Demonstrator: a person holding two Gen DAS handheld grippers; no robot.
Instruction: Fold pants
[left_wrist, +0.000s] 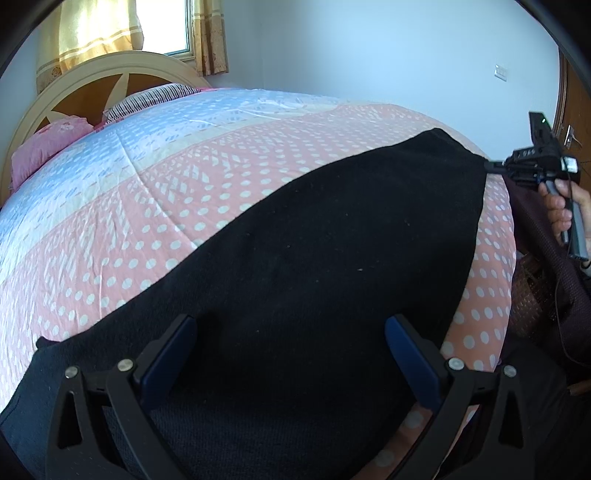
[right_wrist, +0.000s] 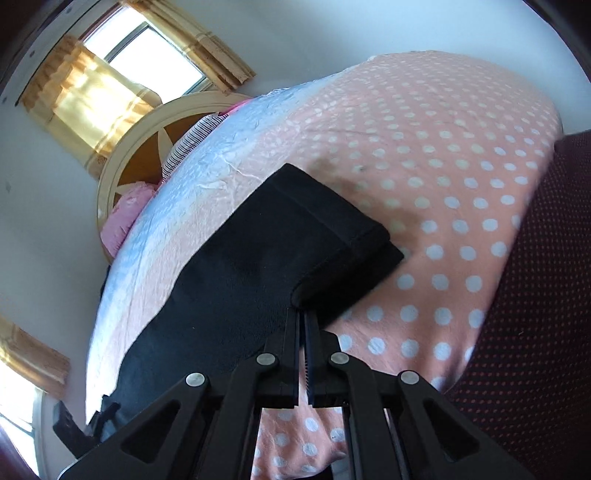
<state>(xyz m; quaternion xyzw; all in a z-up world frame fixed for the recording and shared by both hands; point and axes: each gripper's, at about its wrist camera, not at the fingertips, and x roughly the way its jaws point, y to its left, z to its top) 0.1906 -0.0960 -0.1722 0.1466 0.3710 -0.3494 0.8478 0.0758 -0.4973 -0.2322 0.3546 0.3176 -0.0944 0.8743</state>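
Item: black pants (left_wrist: 314, 251), laid lengthwise across the near part of a bed covered by a pink, white-dotted and blue quilt (left_wrist: 184, 177). The legs are seen stacked one upon the other, so the first lengthwise fold is judged done; the hems (right_wrist: 354, 236) lie doubled at one end, near the bed's edge.

Left gripper (left_wrist: 291, 354): its blue-padded fingers are spread wide apart above the dark cloth at the near end. Nothing is held between them.

Right gripper (right_wrist: 301, 321): its fingers are pressed together on a corner of the cloth just beside the hem end. In the left wrist view the same tool (left_wrist: 532, 166) is seen pinching the far corner, held by a hand (left_wrist: 557, 206).

Remaining: the crosswise folds, bringing one end over the other, are judged not yet made. Whether the waistband end lies flat cannot be told with certainty, being hidden under the left tool.

Also noted: headboard (left_wrist: 85, 85), pink pillow (left_wrist: 48, 144), curtains (right_wrist: 85, 99).
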